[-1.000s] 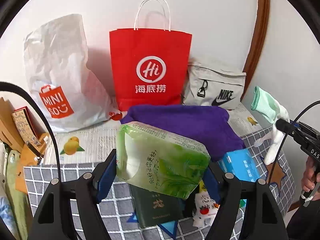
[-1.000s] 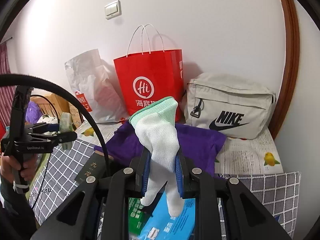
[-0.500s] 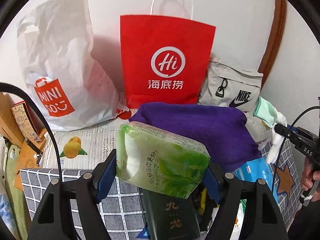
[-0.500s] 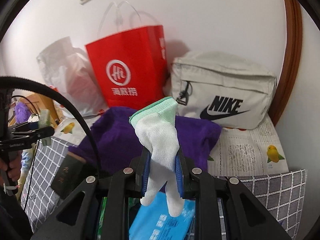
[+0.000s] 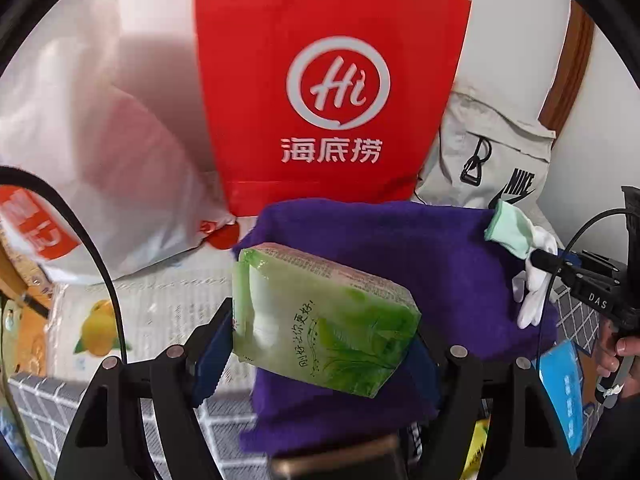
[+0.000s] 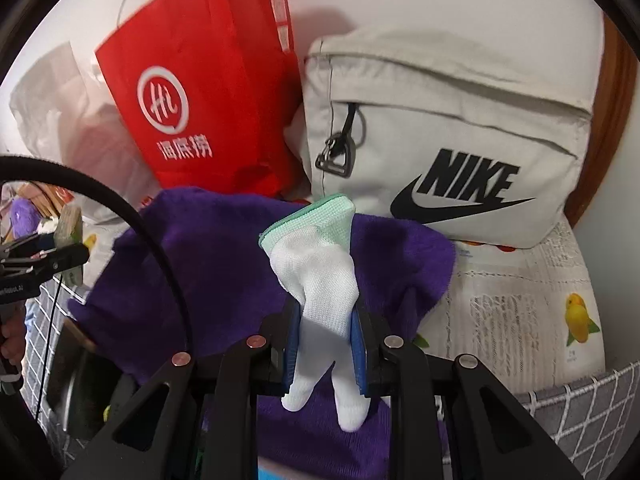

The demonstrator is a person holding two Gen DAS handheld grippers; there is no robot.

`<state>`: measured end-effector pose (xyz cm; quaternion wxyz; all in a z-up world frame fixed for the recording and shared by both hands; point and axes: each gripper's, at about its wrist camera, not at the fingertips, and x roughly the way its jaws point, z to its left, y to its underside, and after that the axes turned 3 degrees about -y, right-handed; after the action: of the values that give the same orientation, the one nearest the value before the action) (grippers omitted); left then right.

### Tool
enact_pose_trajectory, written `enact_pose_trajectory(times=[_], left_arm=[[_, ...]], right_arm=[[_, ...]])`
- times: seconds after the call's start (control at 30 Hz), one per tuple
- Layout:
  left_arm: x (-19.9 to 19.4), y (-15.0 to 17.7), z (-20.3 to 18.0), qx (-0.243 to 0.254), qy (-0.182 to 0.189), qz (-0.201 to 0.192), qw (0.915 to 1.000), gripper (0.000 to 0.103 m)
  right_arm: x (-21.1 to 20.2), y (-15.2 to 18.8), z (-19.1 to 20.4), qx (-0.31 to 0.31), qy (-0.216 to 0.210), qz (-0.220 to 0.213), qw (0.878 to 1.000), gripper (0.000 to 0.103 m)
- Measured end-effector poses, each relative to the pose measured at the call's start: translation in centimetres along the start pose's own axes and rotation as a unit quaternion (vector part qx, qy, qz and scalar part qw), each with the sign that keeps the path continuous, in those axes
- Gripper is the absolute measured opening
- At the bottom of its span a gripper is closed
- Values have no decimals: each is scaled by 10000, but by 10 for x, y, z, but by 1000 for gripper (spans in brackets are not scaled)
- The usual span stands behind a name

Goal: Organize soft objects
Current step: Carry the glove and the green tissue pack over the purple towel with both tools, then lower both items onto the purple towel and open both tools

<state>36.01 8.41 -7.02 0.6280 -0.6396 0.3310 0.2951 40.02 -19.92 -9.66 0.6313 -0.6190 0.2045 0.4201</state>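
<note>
Tissue pack [image 5: 324, 316] over purple towel [image 5: 400, 248]

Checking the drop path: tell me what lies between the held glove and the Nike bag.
Only the purple towel, spread below the white glove, up to the Nike bag; right wrist view.
</note>
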Motion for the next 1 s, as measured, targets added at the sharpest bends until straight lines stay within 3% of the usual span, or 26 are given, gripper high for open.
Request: enact_pose_trajectory(times=[0.17,0.5,1.0], left_arm=[[34,-9,-10,149,104,204,9996,75],[83,-24,-15,312,-30,560,9979,75],[111,-36,-29,567,-276,982,9932,75]], right_arm=[[25,2,-6,13,-41,258,9997,23],[46,4,-12,13,15,505,9987,24],[58,3,-15,19,-86,677,9977,26]])
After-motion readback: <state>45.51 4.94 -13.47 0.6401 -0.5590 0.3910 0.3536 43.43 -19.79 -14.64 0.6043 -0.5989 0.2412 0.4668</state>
